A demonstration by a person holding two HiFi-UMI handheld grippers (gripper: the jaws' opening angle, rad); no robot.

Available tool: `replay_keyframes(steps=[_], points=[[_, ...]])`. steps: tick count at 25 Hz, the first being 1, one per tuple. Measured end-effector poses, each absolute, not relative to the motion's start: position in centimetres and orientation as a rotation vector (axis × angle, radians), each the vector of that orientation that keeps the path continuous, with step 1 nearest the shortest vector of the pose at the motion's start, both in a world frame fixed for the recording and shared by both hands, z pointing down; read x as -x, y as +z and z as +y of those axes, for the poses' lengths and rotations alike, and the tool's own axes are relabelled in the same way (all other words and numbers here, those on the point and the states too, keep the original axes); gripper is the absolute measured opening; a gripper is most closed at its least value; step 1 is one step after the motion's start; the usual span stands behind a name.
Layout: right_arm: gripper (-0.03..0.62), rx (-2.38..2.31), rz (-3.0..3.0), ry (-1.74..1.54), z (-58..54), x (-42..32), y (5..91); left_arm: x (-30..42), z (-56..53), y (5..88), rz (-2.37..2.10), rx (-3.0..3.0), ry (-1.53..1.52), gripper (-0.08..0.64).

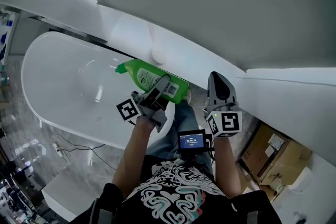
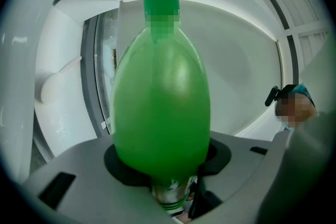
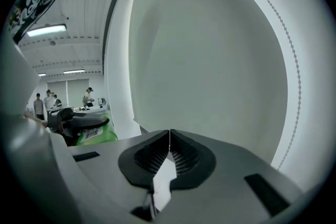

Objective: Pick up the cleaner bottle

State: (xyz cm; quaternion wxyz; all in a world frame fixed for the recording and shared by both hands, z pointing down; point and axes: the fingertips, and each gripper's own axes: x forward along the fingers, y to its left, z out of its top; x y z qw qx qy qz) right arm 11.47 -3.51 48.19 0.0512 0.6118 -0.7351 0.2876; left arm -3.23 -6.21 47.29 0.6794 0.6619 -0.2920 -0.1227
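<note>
The green cleaner bottle (image 1: 149, 77) lies on its side in the air over the bathtub's edge, cap pointing left. My left gripper (image 1: 160, 89) is shut on its label end. In the left gripper view the bottle (image 2: 163, 102) fills the middle, its green cap far from the camera, and the jaws of the left gripper (image 2: 164, 165) press on its sides. To the bottle's right, my right gripper (image 1: 219, 86) holds nothing. Its jaws (image 3: 169, 150) meet with nothing between them, facing a white curved wall. Part of the bottle (image 3: 97, 134) shows at the left of the right gripper view.
A white oval bathtub (image 1: 52, 86) stands below and left, against a white ledge (image 1: 173, 55). Cables (image 1: 73, 147) lie on the marble floor. A cardboard box (image 1: 270, 152) sits at the lower right. A small screen (image 1: 191, 140) hangs between the arms. People (image 3: 44, 104) stand far off.
</note>
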Motion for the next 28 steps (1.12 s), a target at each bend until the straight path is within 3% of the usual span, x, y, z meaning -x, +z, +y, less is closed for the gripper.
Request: replay_keyframes(steps=[28], points=[[0.028,-2.028,-2.186,0.756,-2.2,-12.8,37.9,-0.5,-7.2,35.1,-0.516,-1.53,-0.262,0.204]])
